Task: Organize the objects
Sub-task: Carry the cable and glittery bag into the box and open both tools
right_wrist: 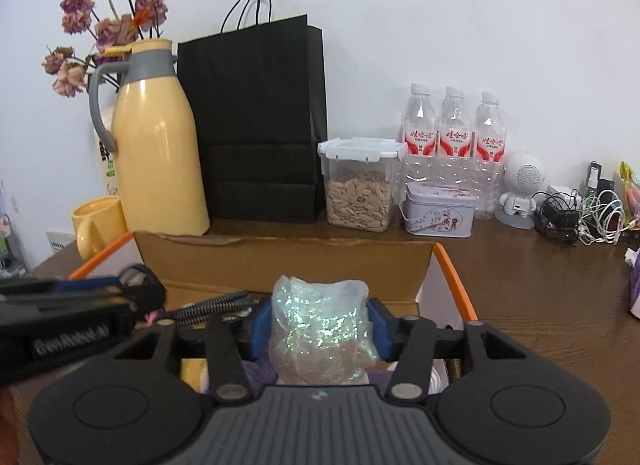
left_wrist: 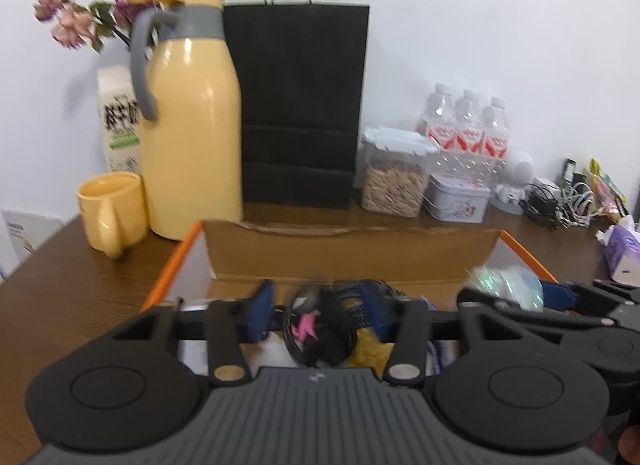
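Now the right gripper [right_wrist: 320, 329] sits low centre over the cardboard box [right_wrist: 280, 261], its blue pads flanking an iridescent bag [right_wrist: 320, 325]; whether they press it, I cannot tell. In the left view, the left gripper [left_wrist: 320, 317] stands spread around a black cable bundle [left_wrist: 332, 325], pads clear. Behind, upper left, a yellow jug [right_wrist: 156, 145].

Straight ahead of both tools the raised brown cardboard flap [right_wrist: 280, 265] of the orange-edged open box [right_wrist: 454, 277] bars the way forward. Beyond it stand a tall yellow plastic jug [right_wrist: 160, 161], a black paper bag [right_wrist: 256, 125] and a clear lidded container of seeds [right_wrist: 358, 185]. Right of the right tool, the brown wooden surface [right_wrist: 540, 305] lies bare; the left tool [right_wrist: 132, 297] crowds its other side.
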Demonstrator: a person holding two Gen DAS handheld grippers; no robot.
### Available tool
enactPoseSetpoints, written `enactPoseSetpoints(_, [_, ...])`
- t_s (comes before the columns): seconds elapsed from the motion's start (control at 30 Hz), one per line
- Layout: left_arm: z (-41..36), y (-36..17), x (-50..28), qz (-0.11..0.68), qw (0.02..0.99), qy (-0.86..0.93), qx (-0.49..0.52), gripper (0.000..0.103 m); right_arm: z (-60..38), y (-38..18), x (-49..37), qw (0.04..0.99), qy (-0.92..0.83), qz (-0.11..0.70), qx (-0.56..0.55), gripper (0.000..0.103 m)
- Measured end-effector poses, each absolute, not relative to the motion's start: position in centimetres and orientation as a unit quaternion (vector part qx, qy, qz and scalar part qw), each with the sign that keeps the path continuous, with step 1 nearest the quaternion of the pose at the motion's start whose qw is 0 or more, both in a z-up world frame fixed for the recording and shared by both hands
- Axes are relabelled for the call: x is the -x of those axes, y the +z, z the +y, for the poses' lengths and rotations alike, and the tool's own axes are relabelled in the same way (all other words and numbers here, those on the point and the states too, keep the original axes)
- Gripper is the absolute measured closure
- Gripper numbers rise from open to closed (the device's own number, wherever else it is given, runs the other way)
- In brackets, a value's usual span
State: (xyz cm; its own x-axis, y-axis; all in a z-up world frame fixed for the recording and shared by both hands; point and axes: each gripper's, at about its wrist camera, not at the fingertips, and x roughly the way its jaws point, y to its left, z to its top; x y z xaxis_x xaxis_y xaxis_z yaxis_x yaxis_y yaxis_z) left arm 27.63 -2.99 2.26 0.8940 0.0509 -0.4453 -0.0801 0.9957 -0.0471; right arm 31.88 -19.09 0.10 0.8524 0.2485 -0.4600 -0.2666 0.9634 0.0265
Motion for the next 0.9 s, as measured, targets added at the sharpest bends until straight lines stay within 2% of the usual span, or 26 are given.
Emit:
enactPoseSetpoints(0.03, [-2.9, 2.5, -27.4, 0.221, 0.974, 0.042, 0.029, 0.014, -19.0, 0.1, -31.8, 0.962, 0.131, 0.239, 0.022, 0.035])
enactPoseSetpoints(0.07, [-2.9, 2.7, -27.1, 0.211, 0.976, 0.05, 0.025, 0.004, -19.0, 0.1, -31.5, 0.962, 0.127, 0.239, 0.024, 0.028])
enactPoseSetpoints(0.1, [-2.9, 3.0, -26.7, 0.201, 0.978, 0.058, 0.021, 0.001, -18.9, 0.1, -31.3, 0.964, 0.12, 0.236, 0.029, 0.016])
enactPoseSetpoints(0.23, [-2.6, 3.6, -25.9, 0.187, 0.98, 0.066, 0.027, 0.0, -18.8, 0.4, -30.5, 0.966, 0.115, 0.229, 0.038, 0.0])
enactPoseSetpoints(0.57, [-2.3, 4.2, -25.3, 0.187, 0.979, 0.066, 0.034, 0.0, -19.0, 0.9, -29.7, 0.964, 0.121, 0.232, 0.038, 0.0])
enactPoseSetpoints(0.9, [-2.5, 6.4, -21.0, 0.152, 0.987, 0.045, 0.034, 0.0, -19.1, 3.3, -25.7, 0.969, 0.149, 0.192, 0.046, 0.0])
